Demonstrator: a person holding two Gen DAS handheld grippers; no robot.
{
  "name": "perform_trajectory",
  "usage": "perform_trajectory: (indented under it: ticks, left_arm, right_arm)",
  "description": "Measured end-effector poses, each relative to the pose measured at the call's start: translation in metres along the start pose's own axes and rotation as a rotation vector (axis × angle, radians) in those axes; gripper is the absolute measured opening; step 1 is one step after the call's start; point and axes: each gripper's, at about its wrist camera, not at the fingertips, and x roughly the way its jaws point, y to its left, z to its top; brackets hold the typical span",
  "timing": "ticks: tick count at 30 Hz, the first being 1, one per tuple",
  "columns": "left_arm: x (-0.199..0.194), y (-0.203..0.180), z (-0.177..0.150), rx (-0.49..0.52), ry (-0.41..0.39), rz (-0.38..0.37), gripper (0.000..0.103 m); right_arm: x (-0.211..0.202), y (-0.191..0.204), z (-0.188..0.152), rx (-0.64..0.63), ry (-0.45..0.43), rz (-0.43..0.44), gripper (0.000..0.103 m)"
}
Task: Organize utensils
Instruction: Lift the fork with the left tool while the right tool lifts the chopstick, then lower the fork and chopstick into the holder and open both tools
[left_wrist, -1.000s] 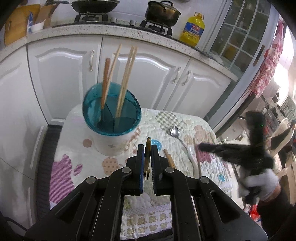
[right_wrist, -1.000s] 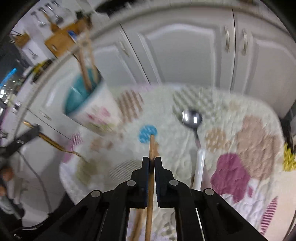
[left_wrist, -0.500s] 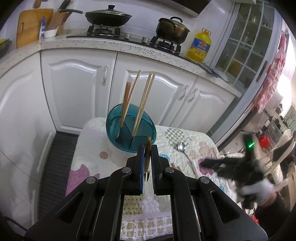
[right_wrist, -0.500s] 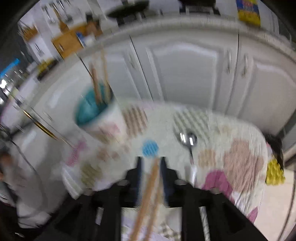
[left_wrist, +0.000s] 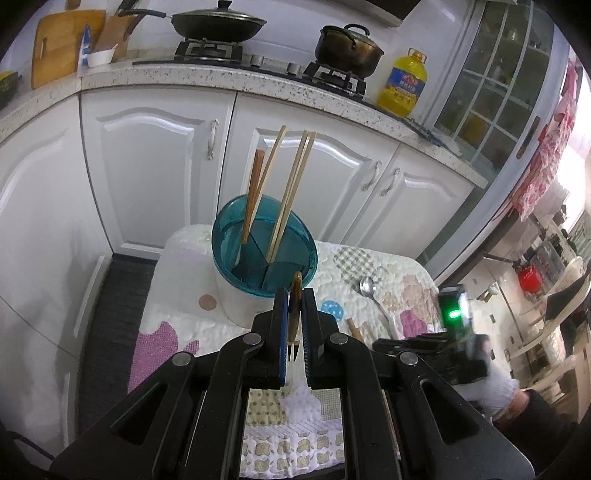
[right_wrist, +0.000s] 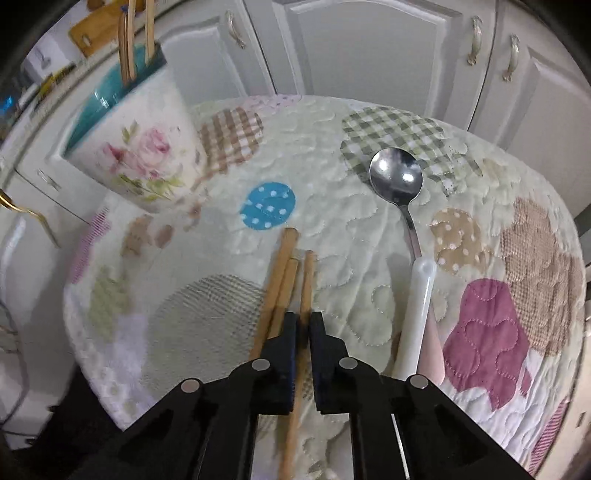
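Observation:
My left gripper (left_wrist: 294, 295) is shut on a gold fork (left_wrist: 295, 284), held just in front of the teal-rimmed utensil holder (left_wrist: 264, 251), where several chopsticks (left_wrist: 291, 192) stand. In the right wrist view my right gripper (right_wrist: 303, 317) is low over the quilted cloth (right_wrist: 369, 258), shut on a wooden chopstick (right_wrist: 307, 280) that passes between its pads. Two more chopsticks (right_wrist: 279, 280) lie touching it on the left. A metal spoon with a white handle (right_wrist: 397, 177) lies to the right. The floral holder (right_wrist: 136, 147) stands at the far left. A white-gloved hand (left_wrist: 487, 387) holds the right gripper (left_wrist: 424, 347).
White cabinet doors (left_wrist: 155, 166) stand close behind the small cloth-covered table. A counter above them carries a wok (left_wrist: 218, 26), a pot (left_wrist: 347, 48) and an oil bottle (left_wrist: 404, 85). A dark floor mat (left_wrist: 110, 314) lies left of the table.
My right gripper dropped toward the cloth; its jaws parted briefly and are shut again on a chopstick. The left gripper drew back a little from the holder, fork still in it.

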Motion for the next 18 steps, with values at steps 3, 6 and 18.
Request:
perform_trajectory:
  ticks: [3, 6, 18]
  left_arm:
    - [-0.007, 0.003, 0.006, -0.004, -0.016, 0.000, 0.006]
    - [-0.015, 0.006, 0.014, -0.014, -0.041, -0.005, 0.006]
    - [-0.032, 0.014, 0.066, -0.019, -0.147, 0.054, 0.006]
  right_arm:
    - [-0.033, -0.002, 0.001, 0.016, -0.068, 0.053, 0.005]
    - [-0.083, 0.002, 0.005, -0.001, -0.164, 0.103, 0.005]
    - [-0.202, 0.050, 0.059, -0.112, -0.423, 0.234, 0.005]
